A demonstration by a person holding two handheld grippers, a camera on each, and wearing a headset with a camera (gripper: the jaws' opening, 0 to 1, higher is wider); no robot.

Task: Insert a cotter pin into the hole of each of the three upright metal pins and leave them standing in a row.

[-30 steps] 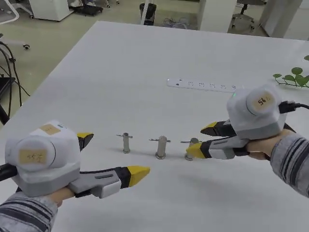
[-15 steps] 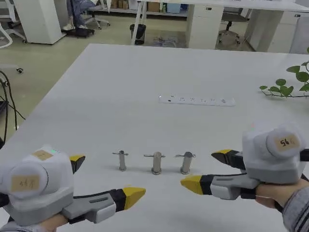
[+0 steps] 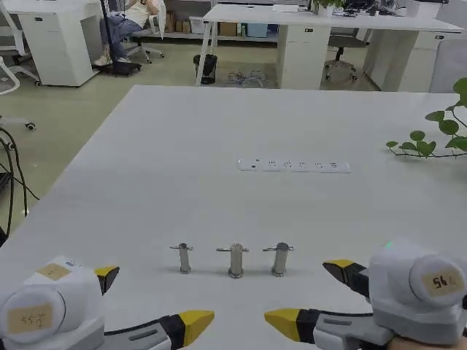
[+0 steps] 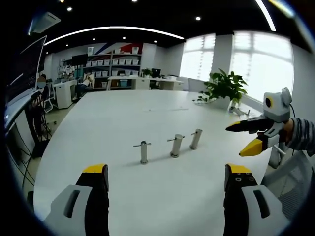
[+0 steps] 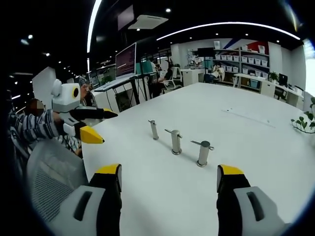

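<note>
My left claw hangs over the near left part of the table, jaws spread wide with nothing between them. Just beyond it and to its right stand the three metal pins, upright in a straight row across the tabletop with even gaps between them. These are the left pin, the middle pin and the right pin. Each has a cotter pin through the hole near its top, showing as a thin bar that sticks out sideways. The left pin looks slimmer than the other two. My right claw is at the near right, also wide open and gripping nothing. Both claws are near the row but touch none of the pins.

Plain tabletop lies between my claws and the row. Farther back, a white power strip lies flat, well apart from the pins. A leafy green plant reaches in at the right edge. Past the table are white desks and office chairs on a pale floor.

The pins are bright steel cylinders with a dull shine. The table is smooth, matte and white. My claws have grey fingers with black sections and pointed yellow tips.
</note>
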